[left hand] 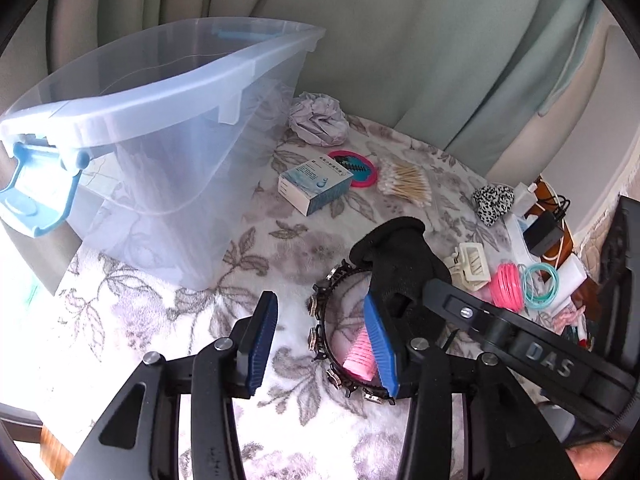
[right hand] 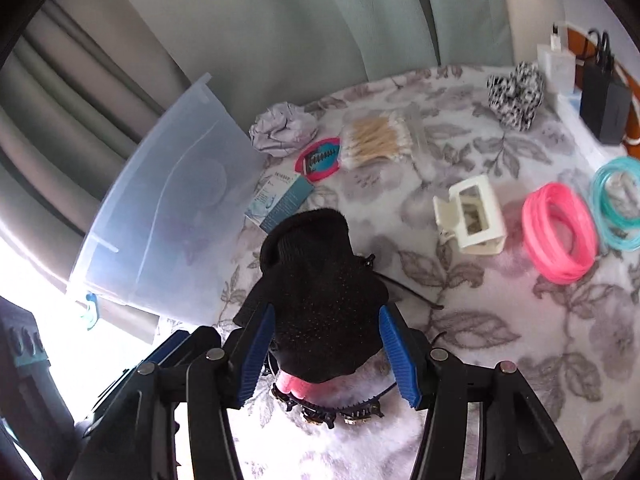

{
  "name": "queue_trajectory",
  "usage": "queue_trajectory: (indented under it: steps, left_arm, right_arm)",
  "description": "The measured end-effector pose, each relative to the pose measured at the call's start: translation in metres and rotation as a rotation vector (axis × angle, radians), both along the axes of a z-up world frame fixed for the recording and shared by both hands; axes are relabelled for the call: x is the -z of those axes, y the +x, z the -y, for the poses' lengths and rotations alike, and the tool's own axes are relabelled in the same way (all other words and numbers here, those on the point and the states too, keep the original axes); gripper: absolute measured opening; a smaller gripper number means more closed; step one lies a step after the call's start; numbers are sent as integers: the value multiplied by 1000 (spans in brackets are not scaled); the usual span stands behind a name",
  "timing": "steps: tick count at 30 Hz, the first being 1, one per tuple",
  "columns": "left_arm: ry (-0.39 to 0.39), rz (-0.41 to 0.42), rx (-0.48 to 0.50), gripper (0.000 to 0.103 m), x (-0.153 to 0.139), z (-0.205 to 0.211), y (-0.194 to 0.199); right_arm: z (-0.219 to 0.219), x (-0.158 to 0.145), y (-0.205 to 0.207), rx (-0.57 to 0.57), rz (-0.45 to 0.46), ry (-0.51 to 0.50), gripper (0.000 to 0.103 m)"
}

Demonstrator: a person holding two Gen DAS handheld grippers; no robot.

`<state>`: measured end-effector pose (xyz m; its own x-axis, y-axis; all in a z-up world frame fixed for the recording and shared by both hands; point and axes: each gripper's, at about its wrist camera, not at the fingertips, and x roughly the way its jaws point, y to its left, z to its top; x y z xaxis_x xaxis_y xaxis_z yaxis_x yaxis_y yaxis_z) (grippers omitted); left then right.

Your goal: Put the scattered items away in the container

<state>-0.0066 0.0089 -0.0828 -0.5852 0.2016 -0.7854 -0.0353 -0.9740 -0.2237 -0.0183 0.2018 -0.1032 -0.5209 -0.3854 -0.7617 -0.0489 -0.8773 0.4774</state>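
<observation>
The container (left hand: pixel 160 128) is placed at the left on the bed (left hand: pixel 304 240). Right of it a small box (left hand: pixel 314 188), a round comb (left hand: pixel 356 168) and cotton swabs (left hand: pixel 406 178) are laid. Behind the box a crumpled cloth (left hand: pixel 318 118) is seen. The glove (right hand: pixel 316 280) is laid over the headband (right hand: pixel 320 410).

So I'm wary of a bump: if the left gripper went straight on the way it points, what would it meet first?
Probably bare floral blanket. Nothing lies between the open left gripper; the clear container is further ahead, though depth is uncertain.

2 wrist fisheyes, angled down, close over floral blanket (left hand: pixel 168 312), sharing black glove (right hand: pixel 316 292)
</observation>
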Motion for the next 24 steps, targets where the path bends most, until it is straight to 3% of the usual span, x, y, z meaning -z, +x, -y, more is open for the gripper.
queue_trajectory:
  steps: [1,2,3,5,13,21,22,24]
  left_arm:
    - [-7,2,7,46,1,-1,0]
    - [-12,8,15,46,4,-2,0]
    - [-14,14,22,46,6,-4,0]
    - [-17,21,49,46,11,-10,0]
    - [-28,62,245,46,34,-56,3]
    - [-94,98,299,46,51,-78,-1]
    - [-97,99,298,45,52,-79,-2]
    - [-101,97,300,45,52,-80,-2]
  right_arm:
    - [-2,4,-1,7,8,-16,51]
    - [-3,8,-1,15,17,-32,24]
    - [-7,10,-1,24,16,-57,15]
    - [-18,13,2,45,5,-115,7]
    - [-56,14,12,138,-35,-226,4]
    - [-53,-6,14,76,-76,-236,8]
    - [-49,-10,14,55,-80,-226,11]
    - [-42,-17,13,20,-89,-196,32]
